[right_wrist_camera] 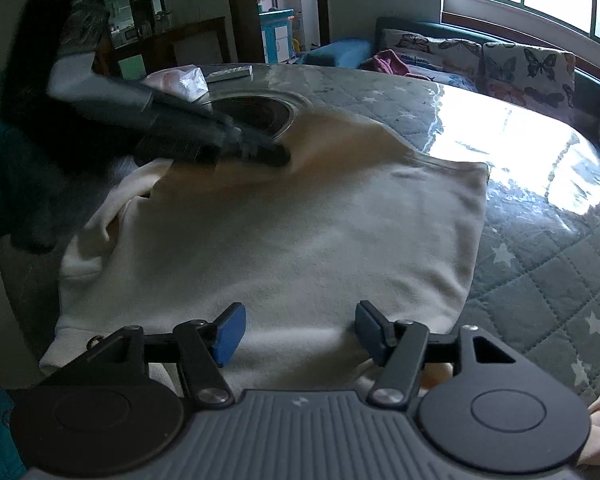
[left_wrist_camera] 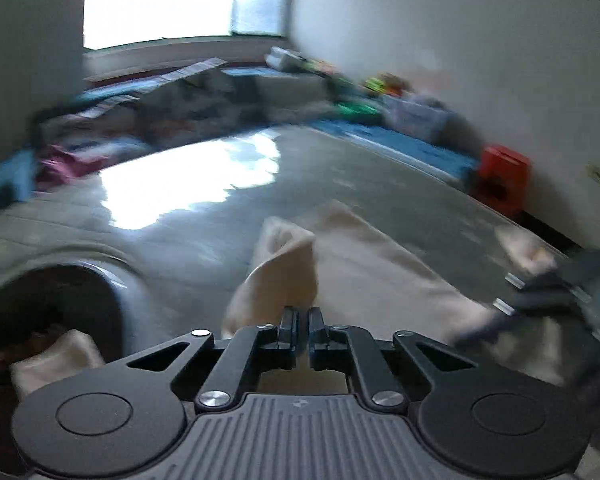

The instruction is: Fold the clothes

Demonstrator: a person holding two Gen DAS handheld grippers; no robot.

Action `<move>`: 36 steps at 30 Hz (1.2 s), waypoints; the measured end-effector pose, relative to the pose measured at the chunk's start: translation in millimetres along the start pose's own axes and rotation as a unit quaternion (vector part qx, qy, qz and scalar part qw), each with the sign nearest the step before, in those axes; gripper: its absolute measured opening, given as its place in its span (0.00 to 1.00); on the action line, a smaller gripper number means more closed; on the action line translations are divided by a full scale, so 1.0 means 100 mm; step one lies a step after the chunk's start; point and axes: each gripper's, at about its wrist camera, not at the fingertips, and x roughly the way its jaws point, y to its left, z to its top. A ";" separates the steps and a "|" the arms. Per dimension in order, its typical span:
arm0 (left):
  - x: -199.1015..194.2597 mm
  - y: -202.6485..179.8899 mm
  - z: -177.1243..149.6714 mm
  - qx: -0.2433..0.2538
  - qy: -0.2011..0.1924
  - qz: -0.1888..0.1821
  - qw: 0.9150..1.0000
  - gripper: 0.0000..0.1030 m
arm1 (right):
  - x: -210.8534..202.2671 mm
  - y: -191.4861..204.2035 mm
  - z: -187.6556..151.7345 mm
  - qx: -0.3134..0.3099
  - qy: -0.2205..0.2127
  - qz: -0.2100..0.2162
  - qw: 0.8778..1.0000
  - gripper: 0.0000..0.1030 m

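Observation:
A cream garment (right_wrist_camera: pixel 292 236) lies spread on the quilted table top (right_wrist_camera: pixel 540 292). In the right wrist view my right gripper (right_wrist_camera: pixel 298 330) hovers open just above its near edge, blue pads (right_wrist_camera: pixel 230 332) wide apart. My left gripper (right_wrist_camera: pixel 268 152) shows blurred at the garment's far side. In the left wrist view my left gripper (left_wrist_camera: pixel 303 322) is shut on a fold of the cream garment (left_wrist_camera: pixel 284 272), which stands up in a peak. The right gripper (left_wrist_camera: pixel 548 296) appears blurred at the right.
A round dark hole (right_wrist_camera: pixel 256 114) is set in the table behind the garment. A plastic bag (right_wrist_camera: pixel 180 80) and a flat box (right_wrist_camera: pixel 230 73) lie beyond it. A butterfly-print sofa (right_wrist_camera: pixel 500 64) stands under the window. A red box (left_wrist_camera: pixel 500 180) sits by the wall.

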 end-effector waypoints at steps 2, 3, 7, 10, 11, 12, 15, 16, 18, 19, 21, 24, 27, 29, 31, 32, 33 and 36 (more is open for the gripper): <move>-0.02 -0.06 -0.02 0.007 0.007 -0.019 1.000 0.09 | 0.01 0.02 0.00 -0.004 0.000 -0.002 1.000 0.62; -0.05 -0.07 -0.02 0.011 0.001 -0.021 1.000 0.09 | 0.01 0.02 0.00 -0.005 0.000 -0.002 1.000 0.62; -0.18 0.04 0.07 -0.008 -0.039 0.004 0.999 0.29 | 0.01 0.02 -0.01 -0.003 -0.001 0.000 1.000 0.63; -0.11 0.13 0.12 -0.016 -0.030 0.015 0.999 0.42 | 0.01 0.02 -0.01 -0.002 -0.002 0.000 1.000 0.64; -0.07 0.14 0.12 -0.014 -0.021 0.009 1.000 0.43 | 0.01 0.03 -0.01 -0.002 -0.002 0.000 1.000 0.64; -0.04 0.11 0.10 -0.007 -0.012 0.005 1.000 0.46 | 0.01 0.03 -0.01 -0.002 -0.003 0.000 1.000 0.65; 0.07 0.06 0.06 0.004 0.010 -0.003 1.000 0.45 | 0.01 0.02 -0.01 0.001 -0.004 0.001 1.000 0.65; 0.10 0.07 0.05 0.002 0.018 -0.006 1.000 0.44 | 0.00 0.02 -0.01 0.001 -0.004 0.001 1.000 0.65; 0.19 0.08 0.03 0.004 0.034 -0.004 0.999 0.17 | 0.00 0.02 -0.01 0.000 -0.003 0.001 1.000 0.65; 0.21 0.10 0.02 0.004 0.034 0.001 0.999 0.10 | 0.01 0.02 -0.01 -0.001 -0.002 0.001 1.000 0.65; 0.20 0.17 0.05 -0.006 0.018 0.014 1.000 0.07 | 0.00 0.02 0.00 -0.001 -0.001 0.002 1.000 0.65; 0.11 0.37 0.15 -0.029 -0.026 0.077 0.996 0.07 | -0.01 0.01 0.02 0.003 0.002 0.004 1.000 0.65; 0.12 0.64 0.24 -0.063 -0.048 0.168 0.983 0.07 | -0.03 -0.03 0.06 0.008 0.001 0.007 1.000 0.65; 0.16 0.87 0.26 -0.096 -0.045 0.199 0.974 0.07 | -0.05 -0.07 0.10 0.010 -0.001 0.009 1.000 0.65; 0.20 1.06 0.26 -0.118 -0.041 0.216 0.968 0.07 | -0.05 -0.11 0.16 0.008 -0.003 0.004 1.000 0.65; 0.22 1.12 0.25 -0.125 -0.038 0.219 0.967 0.07 | -0.04 -0.15 0.21 0.005 -0.005 -0.003 1.000 0.65; 0.23 1.16 0.24 -0.126 -0.034 0.221 0.966 0.07 | -0.03 -0.19 0.26 0.001 -0.007 -0.010 1.000 0.65; 0.25 1.27 0.20 -0.132 -0.023 0.226 0.965 0.08 | 0.03 -0.36 0.43 0.001 -0.020 -0.029 0.999 0.65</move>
